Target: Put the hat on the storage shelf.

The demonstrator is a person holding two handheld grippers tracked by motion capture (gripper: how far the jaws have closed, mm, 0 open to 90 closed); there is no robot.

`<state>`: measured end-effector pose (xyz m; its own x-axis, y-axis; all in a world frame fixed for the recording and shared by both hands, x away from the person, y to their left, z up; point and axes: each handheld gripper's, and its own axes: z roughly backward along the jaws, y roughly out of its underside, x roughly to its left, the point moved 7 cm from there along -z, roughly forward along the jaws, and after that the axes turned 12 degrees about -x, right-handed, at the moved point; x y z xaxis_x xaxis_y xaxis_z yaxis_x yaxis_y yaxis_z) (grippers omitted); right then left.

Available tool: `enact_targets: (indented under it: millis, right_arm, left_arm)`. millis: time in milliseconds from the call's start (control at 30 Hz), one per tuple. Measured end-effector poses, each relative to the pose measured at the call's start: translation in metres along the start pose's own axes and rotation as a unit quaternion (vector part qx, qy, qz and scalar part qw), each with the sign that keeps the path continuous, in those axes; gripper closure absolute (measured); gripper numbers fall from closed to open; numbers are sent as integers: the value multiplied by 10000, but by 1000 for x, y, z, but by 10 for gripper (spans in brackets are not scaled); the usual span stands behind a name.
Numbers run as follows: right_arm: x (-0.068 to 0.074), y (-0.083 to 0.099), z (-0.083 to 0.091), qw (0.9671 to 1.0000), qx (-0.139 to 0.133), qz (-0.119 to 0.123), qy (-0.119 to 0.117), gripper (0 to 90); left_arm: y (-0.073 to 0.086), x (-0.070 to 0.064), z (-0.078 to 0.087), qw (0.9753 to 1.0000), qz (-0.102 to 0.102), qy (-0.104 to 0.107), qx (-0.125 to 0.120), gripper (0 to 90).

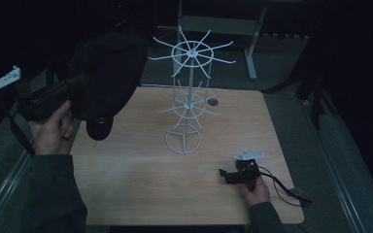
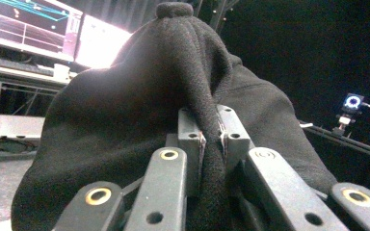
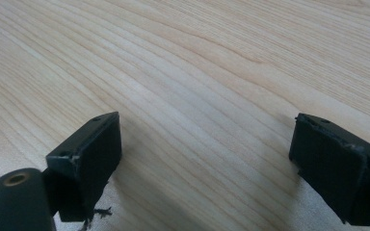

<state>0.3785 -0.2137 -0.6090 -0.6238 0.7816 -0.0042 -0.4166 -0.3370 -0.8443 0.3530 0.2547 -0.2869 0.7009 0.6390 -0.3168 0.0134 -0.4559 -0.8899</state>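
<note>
- Step in hand: the left tongs carry a black hat in the air above the left edge of the tabletop. The work appears to be hanging this hat on the white wire rack; the carry is under way and the hanging is not yet done.
- Position of the hat: in the high view it hangs raised at the left, beside the rack's upper ring of prongs and apart from them. Its brim droops toward the tabletop without touching it.
- Left tongs: in the left gripper view the two jaws stand almost together, pinching a ridge of the hat's fabric between the pads. The fold rises from the jaws to the button on the crown. The grip appears firm.
- Right tongs: they rest low over the tabletop at the near right, held by the person's right hand. In the right gripper view the jaws stand wide apart with bare wood between them; they hold nothing. Whether the tips touch the wood cannot be told.
- Next move, as a judgement: the hat needs carrying rightward and over a free prong, then lowering so that the crown settles on the wire before the left jaws part.
- Caution: the rack stands on a small ring base and seems light; a sideways push could tip it. The idle right tongs could steady it.
</note>
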Motion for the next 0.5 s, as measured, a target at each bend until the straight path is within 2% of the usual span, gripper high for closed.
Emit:
enact_targets:
  millis: [500]
  right_arm:
    - [0,0,0,10000,4,-1,-4,109]
  left_arm:
    - [0,-5,-6,9998,47,163,-109,841]
